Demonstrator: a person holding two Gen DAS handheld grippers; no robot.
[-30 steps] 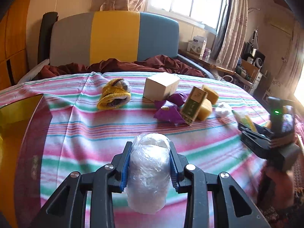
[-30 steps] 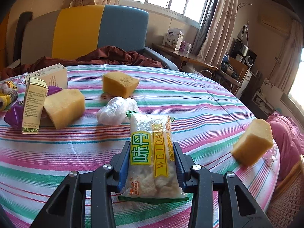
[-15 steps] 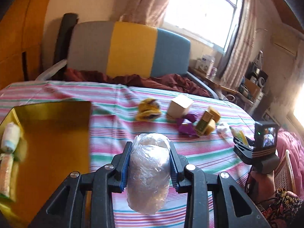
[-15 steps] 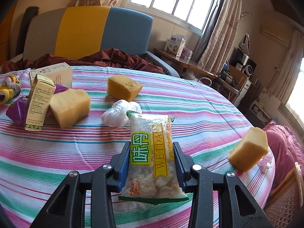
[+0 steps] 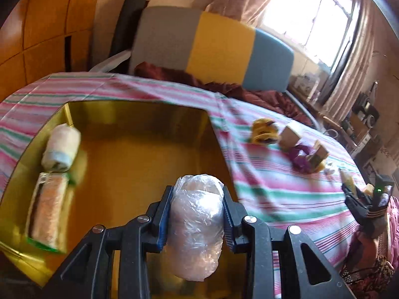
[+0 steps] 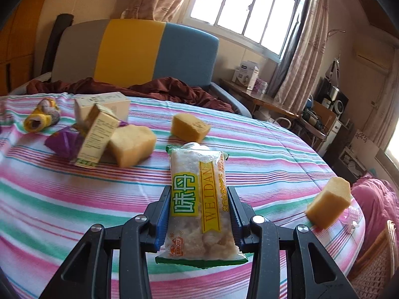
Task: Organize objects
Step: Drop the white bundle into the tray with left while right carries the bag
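Striped bedspread (image 6: 249, 149) — gold tray (image 5: 139, 114), sponges, boxes — sunlit window (image 6: 247, 12) beyond.

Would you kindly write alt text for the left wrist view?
The left gripper holds a plastic-wrapped bundle above a yellow tray already containing two wrapped snacks, on a striped tablecloth.

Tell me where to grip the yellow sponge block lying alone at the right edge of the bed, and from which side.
Grip the sponge block across its two flat side faces at mid-length, coming from above. It lies tilted near the bedspread edge with open space around it, so nothing blocks the fingers, though soft foam will likely squash.
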